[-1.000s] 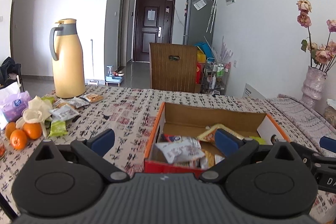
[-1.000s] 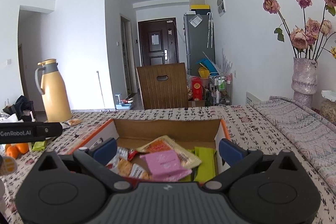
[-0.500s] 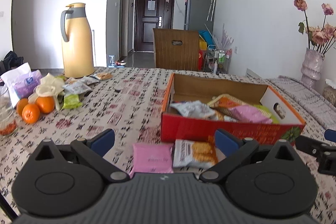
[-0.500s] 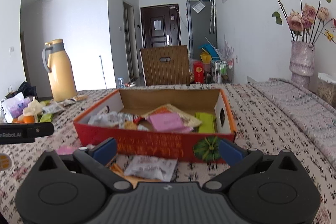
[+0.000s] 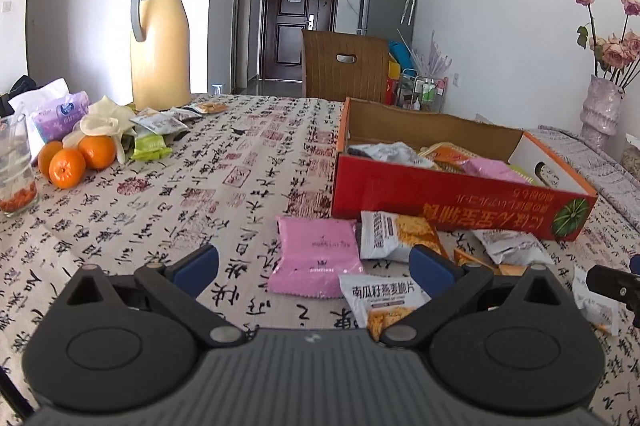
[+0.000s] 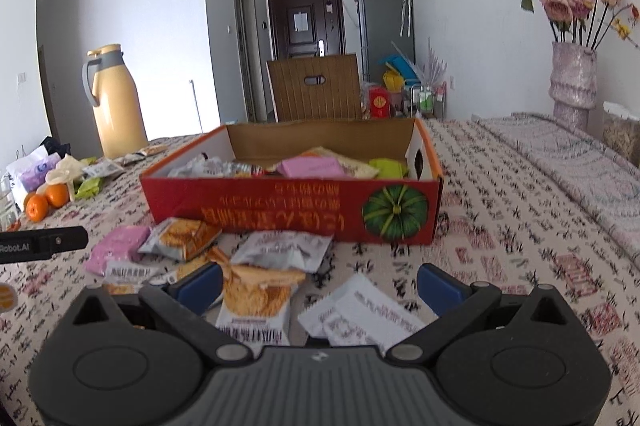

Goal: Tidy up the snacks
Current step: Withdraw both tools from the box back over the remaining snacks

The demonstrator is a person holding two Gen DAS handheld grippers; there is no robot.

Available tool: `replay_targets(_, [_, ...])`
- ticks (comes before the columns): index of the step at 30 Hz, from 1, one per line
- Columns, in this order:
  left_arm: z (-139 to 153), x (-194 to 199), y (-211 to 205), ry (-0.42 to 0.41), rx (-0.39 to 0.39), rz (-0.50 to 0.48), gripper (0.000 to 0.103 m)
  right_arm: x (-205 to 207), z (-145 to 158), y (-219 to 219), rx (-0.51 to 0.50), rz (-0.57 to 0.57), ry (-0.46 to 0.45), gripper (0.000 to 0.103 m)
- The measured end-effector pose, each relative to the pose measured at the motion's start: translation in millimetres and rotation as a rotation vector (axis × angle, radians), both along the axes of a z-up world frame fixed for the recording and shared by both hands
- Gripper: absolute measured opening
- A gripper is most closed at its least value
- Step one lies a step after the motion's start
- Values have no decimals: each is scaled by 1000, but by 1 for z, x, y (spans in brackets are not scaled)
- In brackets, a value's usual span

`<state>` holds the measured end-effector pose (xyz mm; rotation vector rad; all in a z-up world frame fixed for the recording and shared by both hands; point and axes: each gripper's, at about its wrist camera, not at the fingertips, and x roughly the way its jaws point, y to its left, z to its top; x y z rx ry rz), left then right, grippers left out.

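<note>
A: Listing largest first: table (image 5: pixel 248 162), patterned cloth, filling the lower frame; red carton (image 6: pixel 288 202), centre of the right wrist view, already holding several packets.

B: Loose stock?

A: Pink packet (image 5: pixel 314 254), lower centre of the left wrist view, flat on the cloth just in front of the carton; cracker packet (image 6: pixel 256 300), lower centre of the right wrist view; grey packet (image 6: pixel 282 250) overlapping just above it; white packet (image 6: pixel 360 310) beside it, lower centre-right. A further small heap sits upper left beside the oranges (image 5: pixel 74 156) and yellow jug (image 5: pixel 160 38).

B: Tools?

A: Left gripper (image 5: pixel 314 268): fingers spread, nothing between them, pink packet lying ahead between the pads. Right gripper (image 6: pixel 318 284): likewise released and empty, over the cracker and white packets.

B: Step in hand?

A: Judged as lining up a pick, with loading partly done. Next move likely calls for lowering either tool onto one flat packet, pinching an edge without catching its neighbour, then carrying it over the carton wall.
</note>
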<state>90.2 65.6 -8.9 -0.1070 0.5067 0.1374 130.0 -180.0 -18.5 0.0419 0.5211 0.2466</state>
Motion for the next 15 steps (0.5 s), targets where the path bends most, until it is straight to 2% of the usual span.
replay_targets(6, [-4, 0, -3, -29, 7, -17, 103, 5, -8, 2, 0, -2, 23, 103])
replay_targets(15, [-10, 3, -3, -22, 6, -18, 103, 8, -10, 12, -22, 19, 38, 103])
